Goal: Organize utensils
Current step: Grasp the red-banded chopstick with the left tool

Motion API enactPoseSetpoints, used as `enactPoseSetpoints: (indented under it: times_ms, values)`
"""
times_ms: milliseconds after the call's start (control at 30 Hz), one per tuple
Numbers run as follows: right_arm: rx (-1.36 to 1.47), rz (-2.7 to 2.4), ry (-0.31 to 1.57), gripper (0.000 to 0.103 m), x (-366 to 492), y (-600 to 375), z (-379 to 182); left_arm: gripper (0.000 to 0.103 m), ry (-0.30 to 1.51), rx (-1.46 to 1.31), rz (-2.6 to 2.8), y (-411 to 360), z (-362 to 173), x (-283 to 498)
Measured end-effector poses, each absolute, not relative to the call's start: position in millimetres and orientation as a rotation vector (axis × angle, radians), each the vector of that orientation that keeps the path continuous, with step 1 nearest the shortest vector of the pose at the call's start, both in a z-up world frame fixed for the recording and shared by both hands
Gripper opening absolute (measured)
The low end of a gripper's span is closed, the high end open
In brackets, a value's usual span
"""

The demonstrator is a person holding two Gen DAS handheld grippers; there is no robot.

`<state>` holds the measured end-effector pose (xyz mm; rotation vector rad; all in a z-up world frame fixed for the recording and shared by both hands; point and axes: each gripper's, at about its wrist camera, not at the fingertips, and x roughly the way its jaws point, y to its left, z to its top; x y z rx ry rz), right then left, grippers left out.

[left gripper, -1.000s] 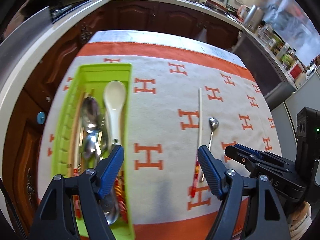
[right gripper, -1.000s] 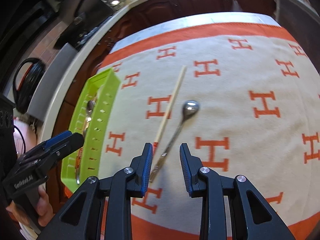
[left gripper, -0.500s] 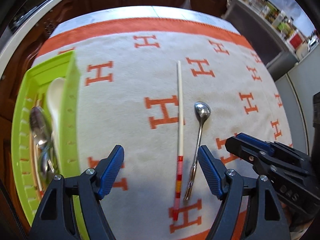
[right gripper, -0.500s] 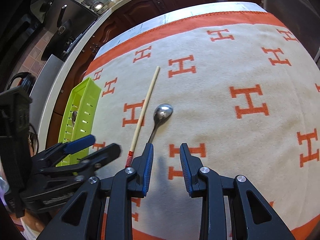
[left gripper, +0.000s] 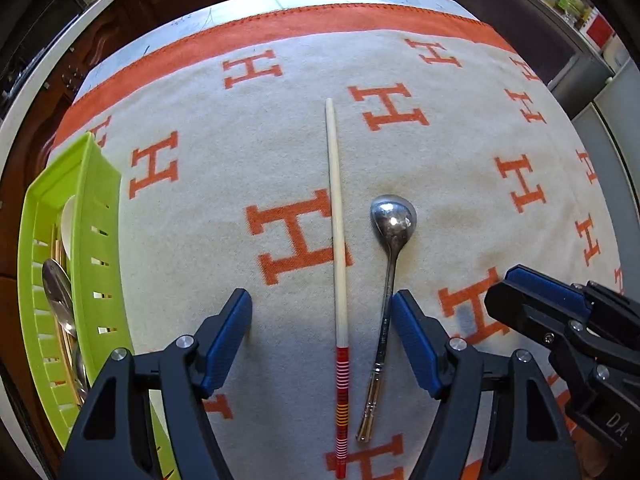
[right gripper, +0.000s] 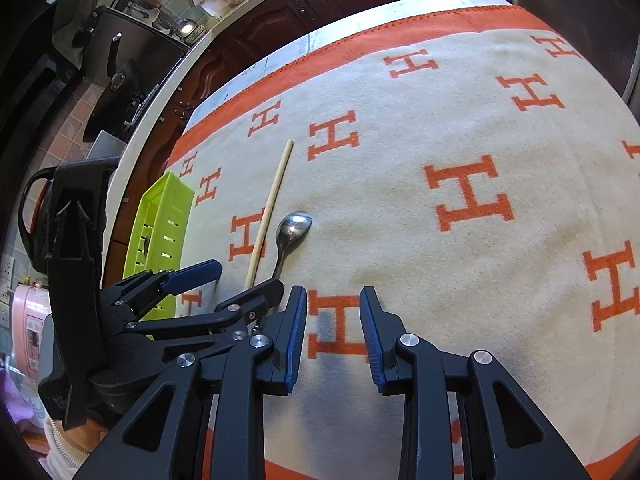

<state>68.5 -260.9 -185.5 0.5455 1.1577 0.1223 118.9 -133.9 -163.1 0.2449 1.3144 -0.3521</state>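
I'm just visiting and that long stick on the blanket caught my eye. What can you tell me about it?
It is a single chopstick, slim and pale, wood or bamboo by its look, with red, white and orange bands on its thick near end. It lies flat on the H-patterned cloth, its thin tip pointing away, parallel to a metal spoon beside it without touching. It lies between the open fingers of the left tool, which do not touch it.

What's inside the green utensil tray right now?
In the green tray: a metal spoon, a white spoon and wooden sticks. The tray wall and left claw hide the rest.
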Motion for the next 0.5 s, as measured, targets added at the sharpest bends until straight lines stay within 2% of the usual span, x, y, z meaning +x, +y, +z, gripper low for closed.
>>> enactPoseSetpoints:
  times_ms: [367,500]
  values:
    - [0.586,0.126,1.144,0.029,61,-277,-190,0.071,1.348,0.057,-0.393,-108,-160,132]
    - [0.592,0.13,1.142,0.029,60,-278,-191,0.063,1.333,0.166,-0.344,-120,-160,126]
